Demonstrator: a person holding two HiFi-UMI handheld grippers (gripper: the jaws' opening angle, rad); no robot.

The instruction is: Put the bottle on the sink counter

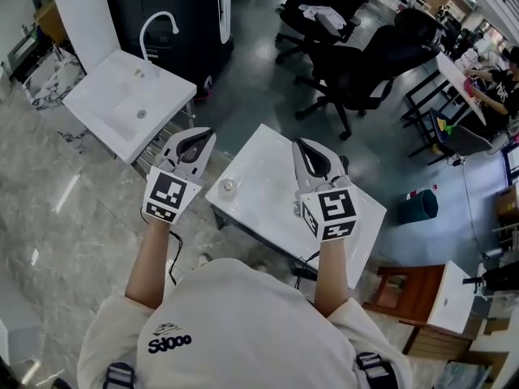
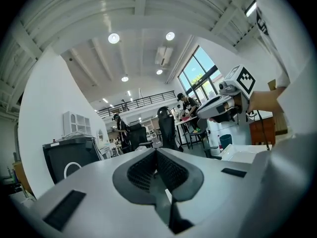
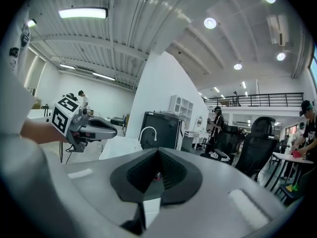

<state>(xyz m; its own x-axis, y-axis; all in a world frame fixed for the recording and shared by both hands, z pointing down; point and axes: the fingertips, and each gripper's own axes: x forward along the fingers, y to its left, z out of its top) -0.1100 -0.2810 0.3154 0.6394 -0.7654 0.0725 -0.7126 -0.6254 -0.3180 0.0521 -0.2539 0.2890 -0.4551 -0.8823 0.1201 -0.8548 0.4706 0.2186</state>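
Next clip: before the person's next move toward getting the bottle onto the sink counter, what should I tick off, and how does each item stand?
1. Left gripper free: ok, jaws together, nothing between them.
2. Right gripper free: ok, jaws together, nothing held.
3. Bottle located: not ok, no bottle shows in any view.
4. Sink counter with the faucet has bare room: ok.
5. Grippers apart from each other: ok, side by side, not touching.
6. Small round thing on the near white counter identified: cannot tell.
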